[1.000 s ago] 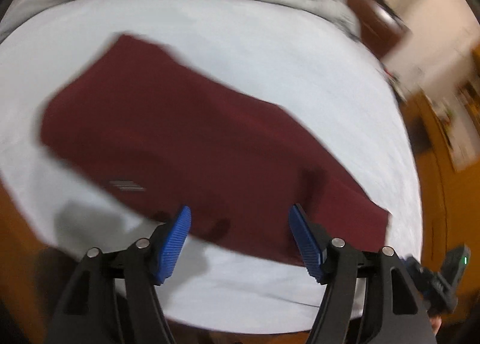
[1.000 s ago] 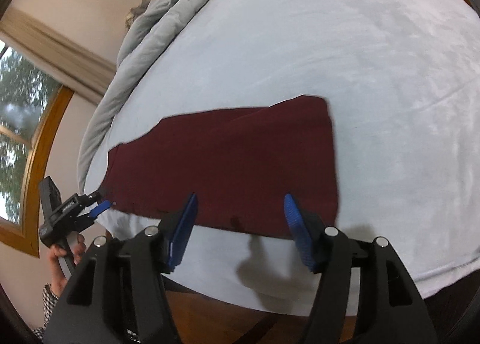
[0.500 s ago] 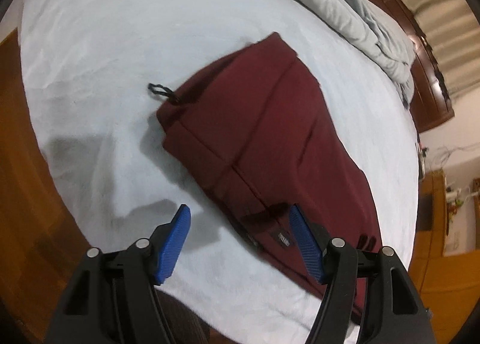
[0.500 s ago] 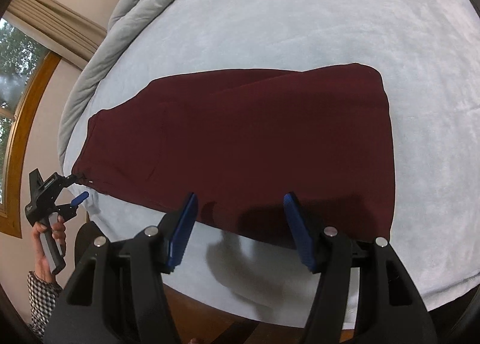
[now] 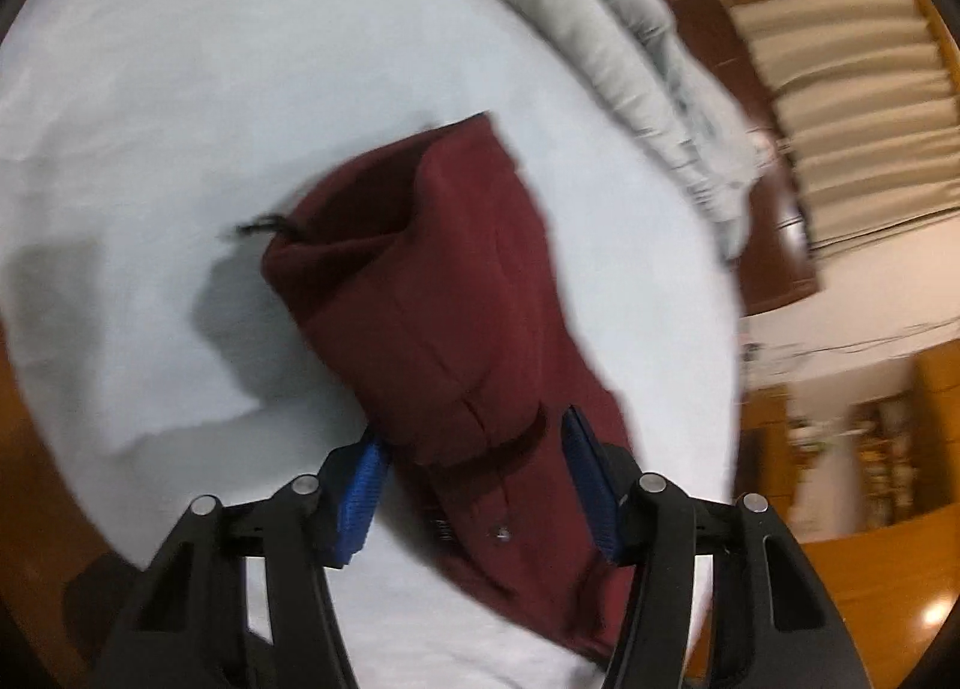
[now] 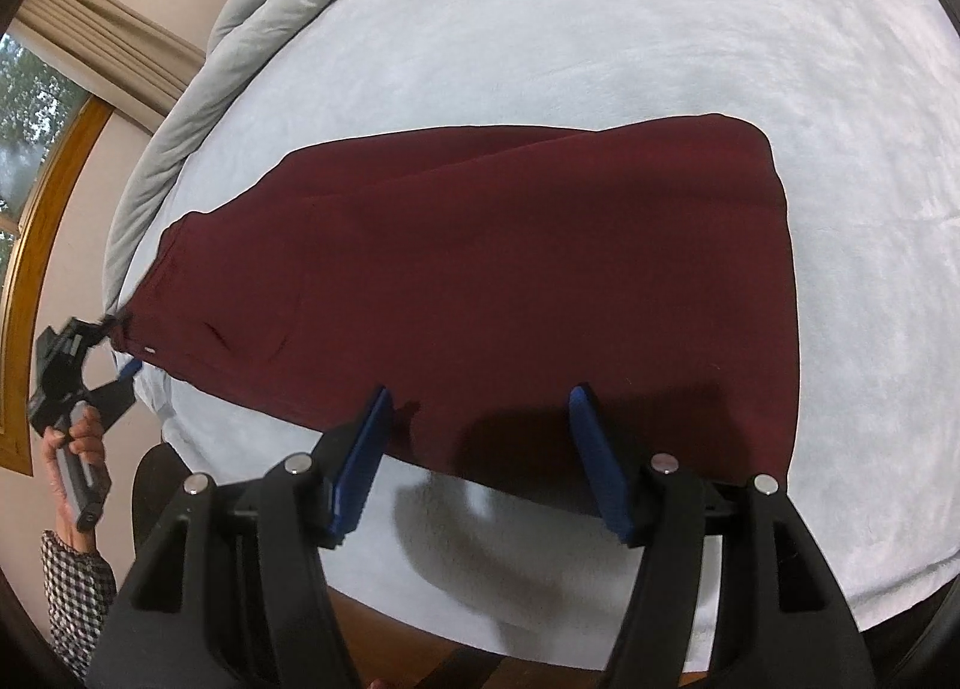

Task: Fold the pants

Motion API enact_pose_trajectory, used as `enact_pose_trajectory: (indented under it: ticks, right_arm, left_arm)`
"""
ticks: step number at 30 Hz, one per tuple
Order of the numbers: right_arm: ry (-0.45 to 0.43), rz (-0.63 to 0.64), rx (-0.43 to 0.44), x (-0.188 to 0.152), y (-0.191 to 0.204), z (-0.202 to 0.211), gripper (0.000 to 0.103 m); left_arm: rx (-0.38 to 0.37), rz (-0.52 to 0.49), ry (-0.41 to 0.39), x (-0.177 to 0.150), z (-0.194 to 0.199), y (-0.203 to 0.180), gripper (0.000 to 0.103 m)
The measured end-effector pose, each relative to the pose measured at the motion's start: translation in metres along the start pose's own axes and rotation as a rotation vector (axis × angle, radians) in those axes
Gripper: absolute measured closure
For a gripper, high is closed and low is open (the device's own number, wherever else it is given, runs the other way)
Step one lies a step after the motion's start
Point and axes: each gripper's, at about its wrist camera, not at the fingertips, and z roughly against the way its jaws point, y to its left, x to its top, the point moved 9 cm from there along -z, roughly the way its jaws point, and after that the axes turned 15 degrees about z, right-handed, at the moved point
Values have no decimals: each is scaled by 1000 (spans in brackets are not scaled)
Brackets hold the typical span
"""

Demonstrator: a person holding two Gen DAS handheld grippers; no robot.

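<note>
- While spread lengthwise on the pale blue bedsheet point(image 6: 600, 29), lay as maroon pants point(image 6: 480, 269), filling the centre of the right wrist view.
- Hovered wide open at 6 o'clock as the right gripper point(image 6: 480, 455), blue pads point(image 6: 360, 461) over the near hem, gripping nothing.
- Straddled the waistband end as the left gripper point(image 5: 474, 485), jaws parted with cloth between; contact could not be judged through blur.
- Showed a black drawstring point(image 5: 261, 225) at 9 o'clock of the pants.
- Bunched at 1 o'clock as a grey duvet point(image 5: 630, 59).
</note>
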Motion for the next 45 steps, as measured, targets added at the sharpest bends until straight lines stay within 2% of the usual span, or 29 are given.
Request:
enact_pose_trajectory:
  ticks: [2,6,10,11,12,13,14,15,17,19,21,23,25,26,27,32,39,41,45]
  right_arm:
    - [3,1,-3,1,0,-2,40]
    - [4,0,-5,3,1,-4,39]
    - [6,5,-2,2,-1,-5,38]
    - [5,3,0,3,-1,-5,38]
    - [5,2,2,2,-1,-5,38]
    - [5,1,4,3,-2,-5,38]
    - [4,-1,5,3,-2,-5,38]
    - [5,0,5,3,-2,-6,38]
    - [6,4,2,3,-2,-7,35]
    - [7,9,-2,3,-1,-7,34]
    - [5,14,-4,3,0,-7,34]
    - [4,12,1,3,-1,-7,34]
    - [3,8,5,3,-1,-7,34]
    - [3,7,6,3,0,-7,34]
    - [2,7,7,2,0,-7,34]
    - [-2,1,21,2,-1,-5,34]
    - [-8,-22,51,3,-4,-1,34]
    - [-10,-25,57,3,-4,0,34]
    - [-18,-39,71,3,-4,2,34]
  left_arm:
    - [-6,-21,4,1,-3,-4,39]
    - [108,8,22,8,-31,12,17]
    - [138,73,0,13,-42,17,13]
    - [139,83,-16,13,-39,13,18]
    - [126,87,-32,13,-35,11,34]
    - [98,73,-47,12,-28,5,44]
    - [67,58,-49,10,-22,1,60]
    - [52,56,-46,10,-20,-1,64]
    - [50,70,-35,12,-22,2,64]
    - [91,106,-21,18,-29,15,62]
    - [105,148,-1,21,-36,26,49]
    - [107,144,2,23,-40,28,49]
    - [134,114,-11,23,-40,26,58]
    - [140,98,-18,23,-40,24,69]
    - [134,80,-27,22,-37,21,74]
    - [82,26,-80,13,-24,-3,80]
    - [20,-180,-98,-18,-21,-79,80]
    - [13,-260,-97,-33,-23,-100,80]
    - [-9,-429,-48,-80,-31,-141,80]
